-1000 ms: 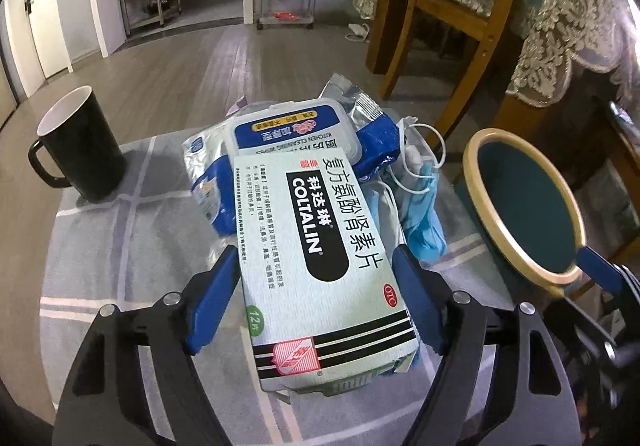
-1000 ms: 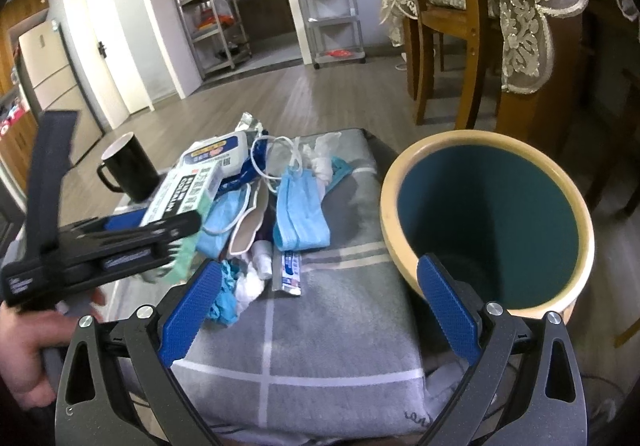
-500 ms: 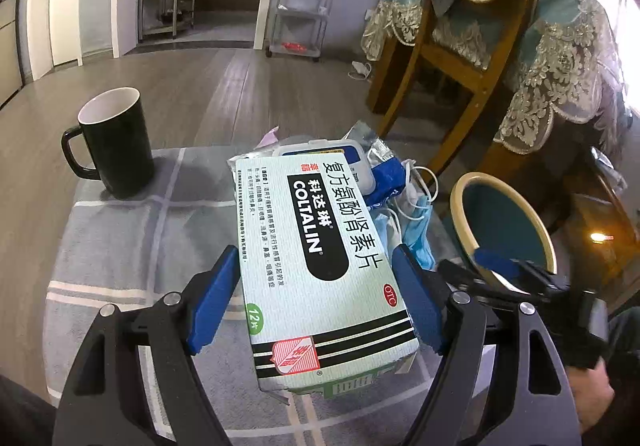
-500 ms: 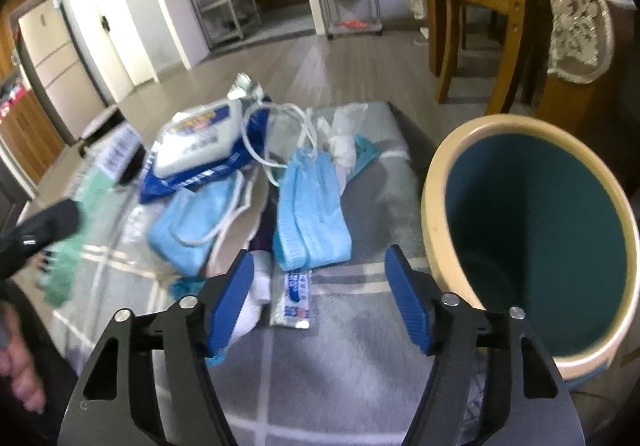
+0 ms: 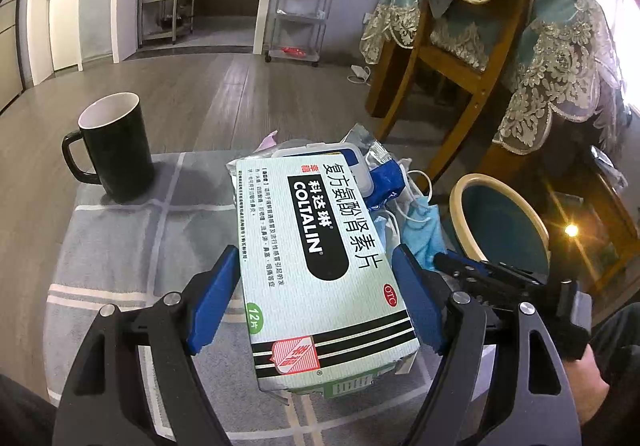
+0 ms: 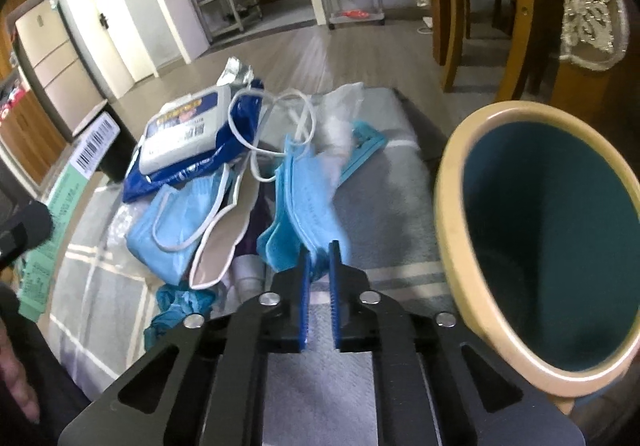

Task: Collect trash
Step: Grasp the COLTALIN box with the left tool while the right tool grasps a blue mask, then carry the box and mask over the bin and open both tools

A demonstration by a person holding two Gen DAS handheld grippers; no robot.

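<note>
Through your left wrist camera, your left gripper (image 5: 314,296) is clamped on the pale green COLTALIN medicine box (image 5: 320,266), one blue pad against each long side, holding it above the grey checked cloth on the tabletop (image 5: 132,246). Behind the box lie the wet-wipes pack (image 5: 360,170) and a blue face mask (image 5: 420,230). A black mug (image 5: 114,150) stands upright at the far left of the cloth, well apart from the pile. The teal bin with the cream rim (image 5: 500,218) sits to the right of the tabletop, and your right gripper (image 5: 500,278) reaches in just in front of it.

Through your right wrist camera, your right gripper (image 6: 320,294) is nearly closed, its blue pads pinching the near edge of a folded blue face mask (image 6: 308,206). A second mask (image 6: 176,214), the wet-wipes pack (image 6: 184,130) and a tangle of white cord (image 6: 276,118) lie further left. The bin (image 6: 452,182) stands open just to the right. At the left edge you can see the medicine box (image 6: 68,182) end-on.
</note>
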